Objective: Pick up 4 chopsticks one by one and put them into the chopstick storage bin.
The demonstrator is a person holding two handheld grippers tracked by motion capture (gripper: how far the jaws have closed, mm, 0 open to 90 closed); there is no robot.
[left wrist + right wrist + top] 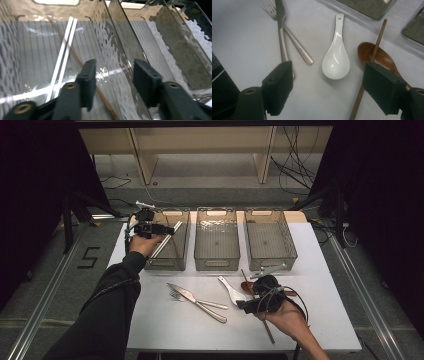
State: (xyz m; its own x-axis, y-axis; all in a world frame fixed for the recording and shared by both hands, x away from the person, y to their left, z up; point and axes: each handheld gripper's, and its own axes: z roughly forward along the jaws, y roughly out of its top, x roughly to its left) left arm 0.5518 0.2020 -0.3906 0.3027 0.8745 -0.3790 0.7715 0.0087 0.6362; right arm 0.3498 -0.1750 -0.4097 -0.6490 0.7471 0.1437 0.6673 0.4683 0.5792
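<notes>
Hovering my left claw (113, 82) over the left bin (186, 240), jaws apart and empty, with white chopsticks (62, 53) lying inside. My right claw (328, 91) gapes wide, holding nothing, above the white soup spoon (336, 58) on the desk (165, 320). Risk: closing here, one jaw could catch the brown chopstick (377, 41) crossing the wooden spoon (384, 57) and drag both.

Glossy white ceramic spoon (336, 58), shiny steel knife (281, 30), rippled clear-plastic bin (107, 37).
</notes>
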